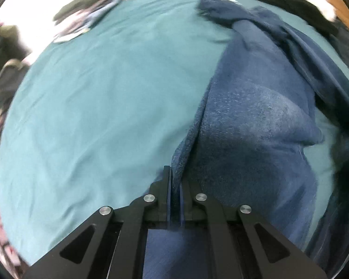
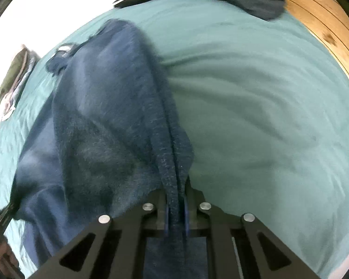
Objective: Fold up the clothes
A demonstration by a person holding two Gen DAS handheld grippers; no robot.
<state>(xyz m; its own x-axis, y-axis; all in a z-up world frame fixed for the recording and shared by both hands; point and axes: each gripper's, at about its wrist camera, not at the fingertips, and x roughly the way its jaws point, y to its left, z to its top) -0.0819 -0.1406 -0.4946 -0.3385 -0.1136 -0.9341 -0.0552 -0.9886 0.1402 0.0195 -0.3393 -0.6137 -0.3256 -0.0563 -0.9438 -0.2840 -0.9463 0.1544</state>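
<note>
Left wrist: left gripper [image 1: 174, 181] pinches the navy garment [image 1: 251, 116]; right gripper [image 2: 175, 200] apparently clamps its edge too.

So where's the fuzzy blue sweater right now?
The fuzzy blue sweater hangs over the teal sheet, pinched by the left hand-held gripper and the right hand-held gripper.

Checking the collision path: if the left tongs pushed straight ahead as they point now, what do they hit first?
The navy fleece garment that the left tongs already clamp; it bunches directly ahead. Beyond it lies the teal sheet, though depth is unclear.
</note>
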